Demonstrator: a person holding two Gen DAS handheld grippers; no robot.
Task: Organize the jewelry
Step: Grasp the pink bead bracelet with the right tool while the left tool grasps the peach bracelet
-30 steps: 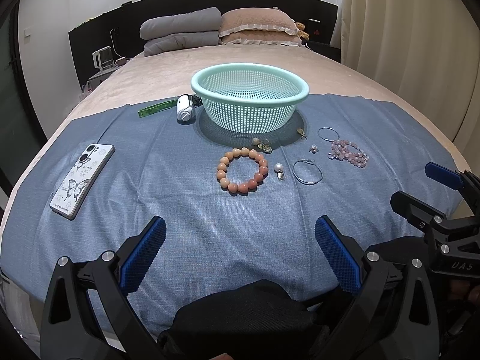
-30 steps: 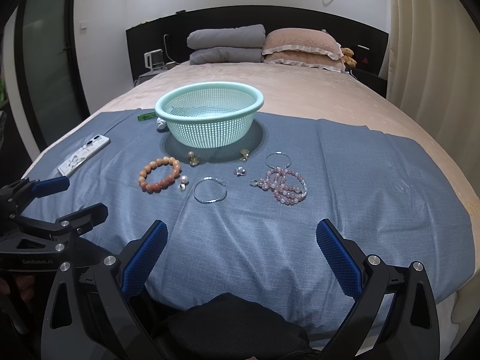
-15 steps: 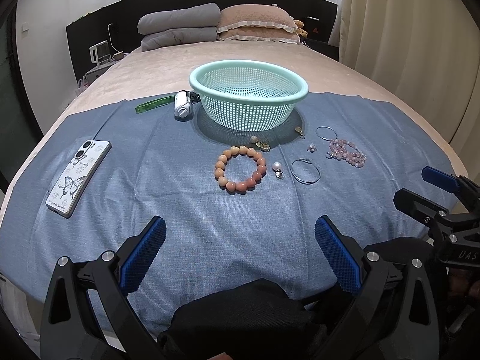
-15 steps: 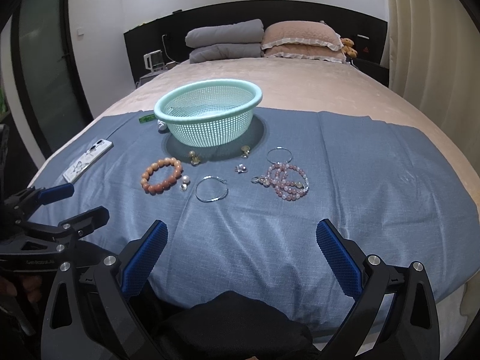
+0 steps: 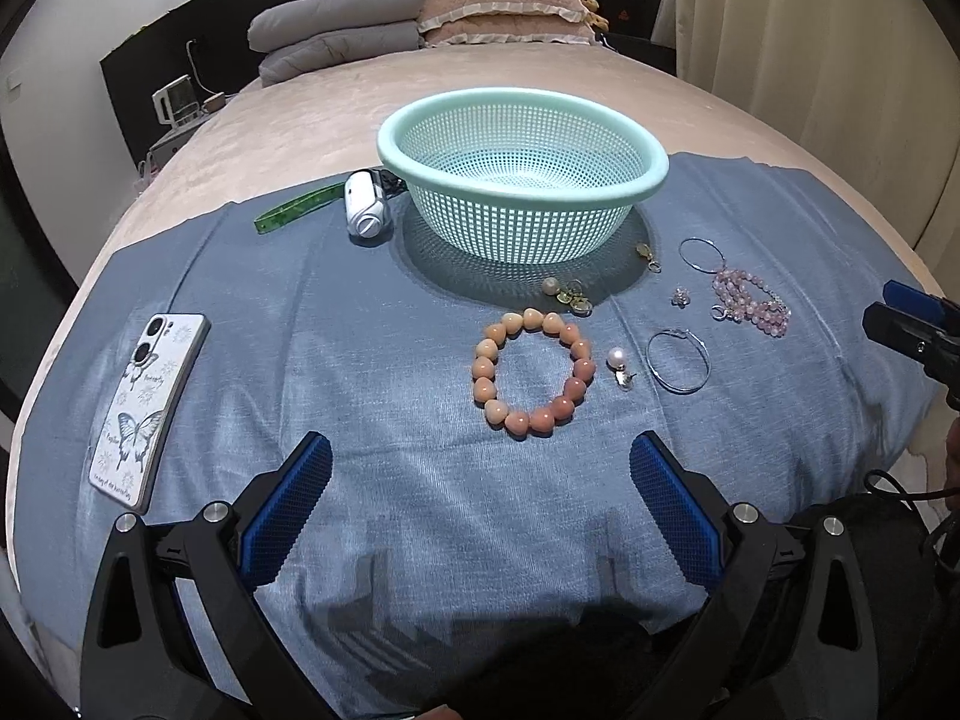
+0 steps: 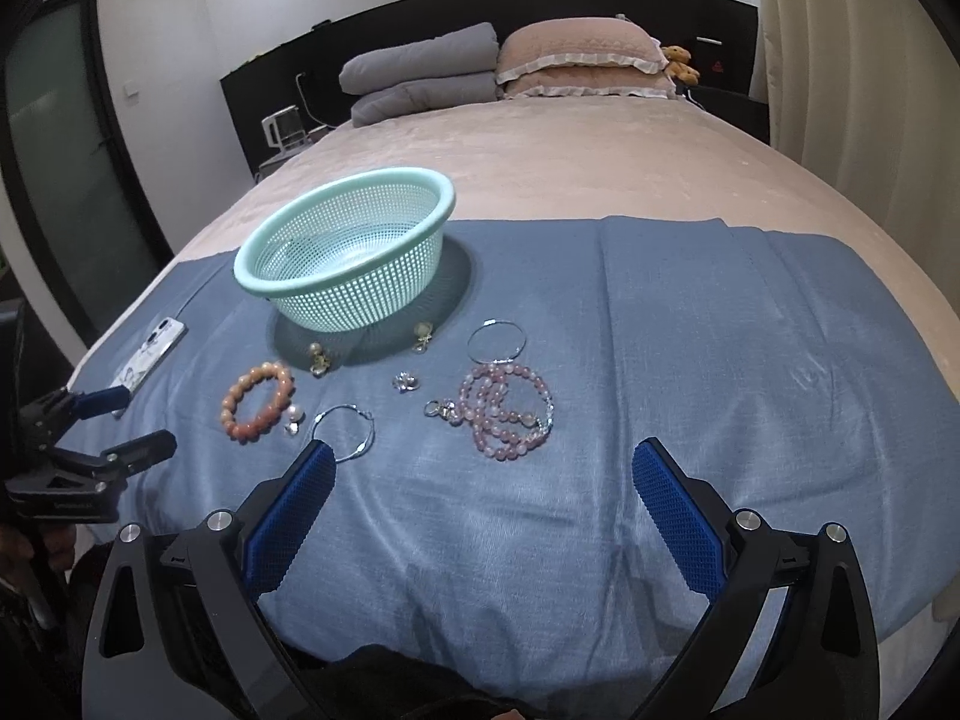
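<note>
A mint mesh basket (image 5: 654,171) (image 6: 444,195) stands empty on a blue cloth (image 5: 360,360) over the bed. In front of it lie an orange bead bracelet (image 5: 581,350) (image 6: 233,387), a pearl earring (image 5: 618,359) (image 6: 294,414), a silver hoop (image 5: 707,360) (image 6: 367,420), a second hoop (image 5: 690,257) (image 6: 522,341), a pink bead bracelet (image 5: 750,300) (image 6: 507,414), gold earrings (image 5: 570,294) (image 6: 318,360) and a small charm (image 5: 680,297) (image 6: 408,383). My left gripper (image 5: 480,498) is open and empty, just short of the orange bracelet. My right gripper (image 6: 480,501) is open and empty, just short of the pink bracelet.
A phone in a butterfly case (image 5: 147,402) (image 6: 153,354) lies on the cloth at the left. A small white device (image 5: 366,207) and a green strap (image 5: 291,213) lie left of the basket. Pillows (image 6: 576,60) are at the head of the bed, a curtain (image 5: 840,60) at the right.
Both grippers have moved forward over the cloth toward the jewelry, which now looks larger. The right view has swung so the basket sits further left. Nothing was picked up.
</note>
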